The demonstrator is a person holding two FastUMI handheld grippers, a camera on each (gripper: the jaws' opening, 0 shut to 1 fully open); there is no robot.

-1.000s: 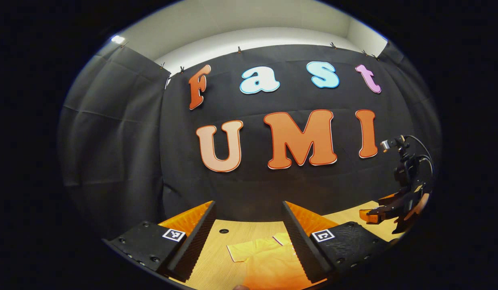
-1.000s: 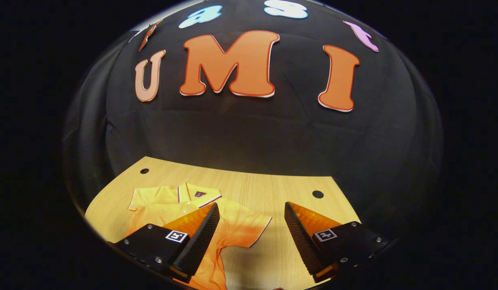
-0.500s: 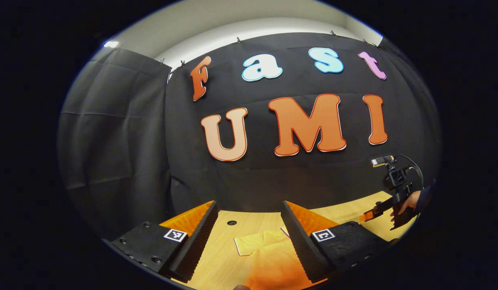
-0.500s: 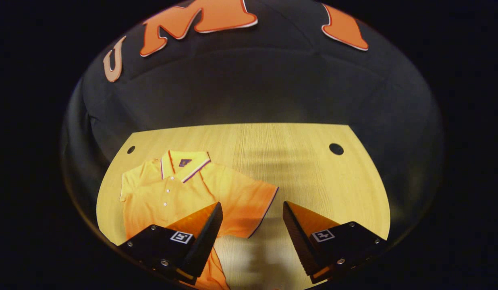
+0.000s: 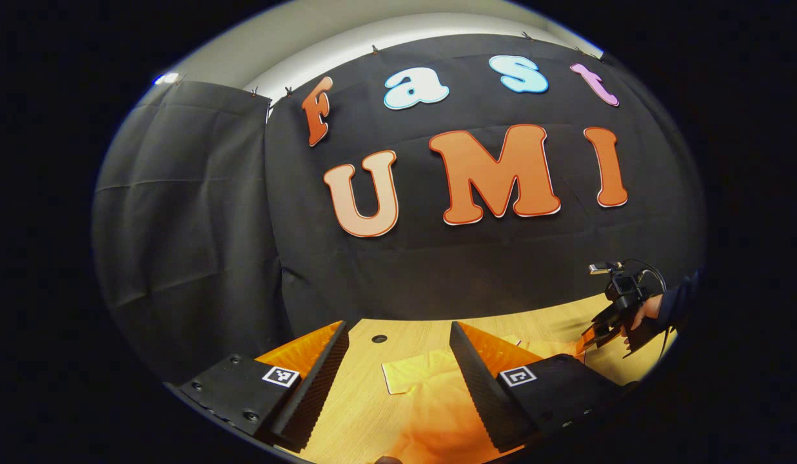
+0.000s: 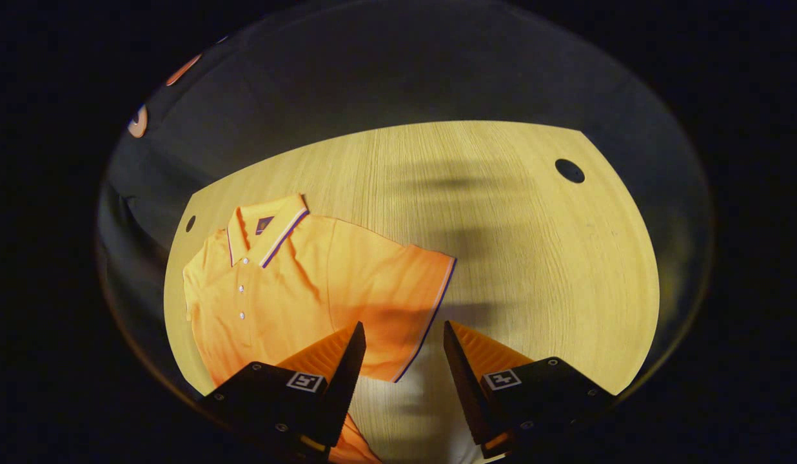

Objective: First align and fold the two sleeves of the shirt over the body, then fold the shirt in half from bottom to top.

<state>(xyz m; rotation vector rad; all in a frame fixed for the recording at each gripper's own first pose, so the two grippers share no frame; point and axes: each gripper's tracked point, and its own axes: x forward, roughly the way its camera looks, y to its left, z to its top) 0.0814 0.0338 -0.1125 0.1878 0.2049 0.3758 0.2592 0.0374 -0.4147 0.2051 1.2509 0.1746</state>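
Note:
An orange polo shirt (image 6: 289,290) lies flat on the wooden table (image 6: 534,258), collar toward the far left, buttons up. Its right sleeve (image 6: 405,296) spreads out, and the striped cuff edge sits just beyond my right gripper (image 6: 402,335), which hovers open above it. In the left gripper view the shirt (image 5: 431,399) lies under my open left gripper (image 5: 398,335), its other sleeve (image 5: 405,377) between the fingers. The right gripper (image 5: 598,328) shows far right there, low over the shirt, held by a hand (image 5: 647,309).
The table has round cable holes (image 6: 569,171) (image 6: 190,223) (image 5: 379,338) near its far corners. Black cloth wall (image 5: 437,270) rises directly behind the table's far edge. Bare wood (image 6: 501,193) stretches to the right of the shirt.
My right gripper has tipped downward and dropped toward the right sleeve's cuff, its fingers narrowing slightly. My left gripper has tilted down a little, showing more table and shirt.

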